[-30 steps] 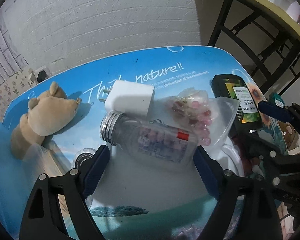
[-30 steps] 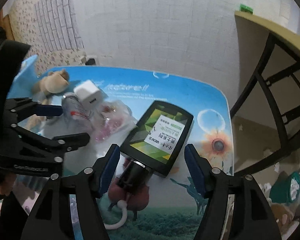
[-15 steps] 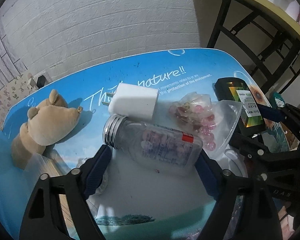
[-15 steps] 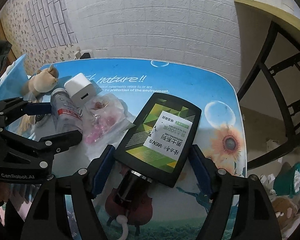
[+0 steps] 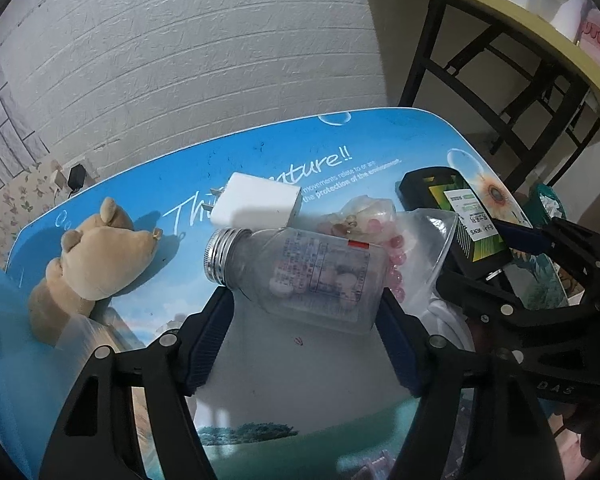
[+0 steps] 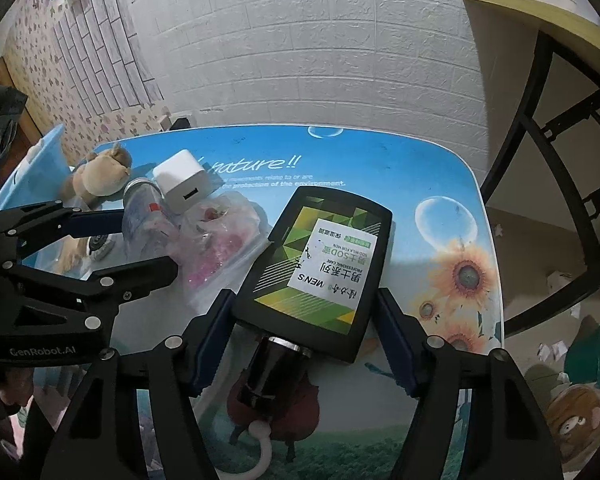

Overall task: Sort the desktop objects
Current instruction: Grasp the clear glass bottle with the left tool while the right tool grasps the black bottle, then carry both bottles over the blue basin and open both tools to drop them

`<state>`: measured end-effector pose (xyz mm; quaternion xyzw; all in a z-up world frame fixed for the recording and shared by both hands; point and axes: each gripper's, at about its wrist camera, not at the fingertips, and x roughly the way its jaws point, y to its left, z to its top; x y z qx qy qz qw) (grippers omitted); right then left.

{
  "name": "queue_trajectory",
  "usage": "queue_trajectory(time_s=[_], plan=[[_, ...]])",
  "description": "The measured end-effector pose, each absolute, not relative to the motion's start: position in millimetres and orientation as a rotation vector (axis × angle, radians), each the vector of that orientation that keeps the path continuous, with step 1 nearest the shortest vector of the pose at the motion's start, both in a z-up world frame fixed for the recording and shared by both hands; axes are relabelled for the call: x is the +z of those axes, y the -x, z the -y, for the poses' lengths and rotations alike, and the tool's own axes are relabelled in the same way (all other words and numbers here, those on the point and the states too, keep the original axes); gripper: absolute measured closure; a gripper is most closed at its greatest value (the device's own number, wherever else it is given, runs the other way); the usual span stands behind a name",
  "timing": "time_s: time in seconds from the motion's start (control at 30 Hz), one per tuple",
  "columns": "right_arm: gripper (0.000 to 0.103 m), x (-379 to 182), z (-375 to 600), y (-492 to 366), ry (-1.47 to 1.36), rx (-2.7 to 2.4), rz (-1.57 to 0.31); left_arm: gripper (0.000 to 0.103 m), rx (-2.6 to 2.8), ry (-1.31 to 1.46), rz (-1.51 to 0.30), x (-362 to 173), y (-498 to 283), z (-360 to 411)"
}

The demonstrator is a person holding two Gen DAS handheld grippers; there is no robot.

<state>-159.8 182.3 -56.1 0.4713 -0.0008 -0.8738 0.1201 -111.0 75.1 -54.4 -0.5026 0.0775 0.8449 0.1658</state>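
My left gripper (image 5: 306,334) is shut on a clear bottle (image 5: 300,272) with a silver cap, holding it sideways above the blue picture table (image 5: 260,152). My right gripper (image 6: 304,344) is shut on a black flat bottle (image 6: 320,268) with a green and white label, cap toward the camera, lifted over the table (image 6: 380,160). A white charger (image 5: 256,206), a clear bag of pink beads (image 5: 380,232) and a tan plush bear (image 5: 96,248) lie on the table beyond the clear bottle.
A blue bin edge (image 5: 4,320) stands at the left. A white cable (image 6: 260,452) and a dark red object (image 6: 276,412) lie under the black bottle. A black-framed desk (image 6: 560,120) stands to the right. A brick wall (image 6: 300,40) backs the table.
Both grippers have risen with their bottles, so the table looks farther away. The clear bottle has tilted a little in the left jaws. The items on the table have not moved.
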Motion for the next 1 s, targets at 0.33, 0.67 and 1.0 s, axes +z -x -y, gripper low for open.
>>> queue_trajectory(time_s=[0.33, 0.67, 1.0], plan=[[0.043, -28, -179, 149, -1.284, -2.586, 0.019, 0.032, 2.425, 1.409, -0.203, -41, 102, -68], [0.060, 4, -162, 136, -1.192, -2.593, -0.017, 0.032, 2.456, 1.347, -0.193, -12, 88, -56], [0.084, 17, -148, 138, -1.191, -2.604, -0.094, 0.032, 2.479, 1.345, -0.158, -2, 79, -37]])
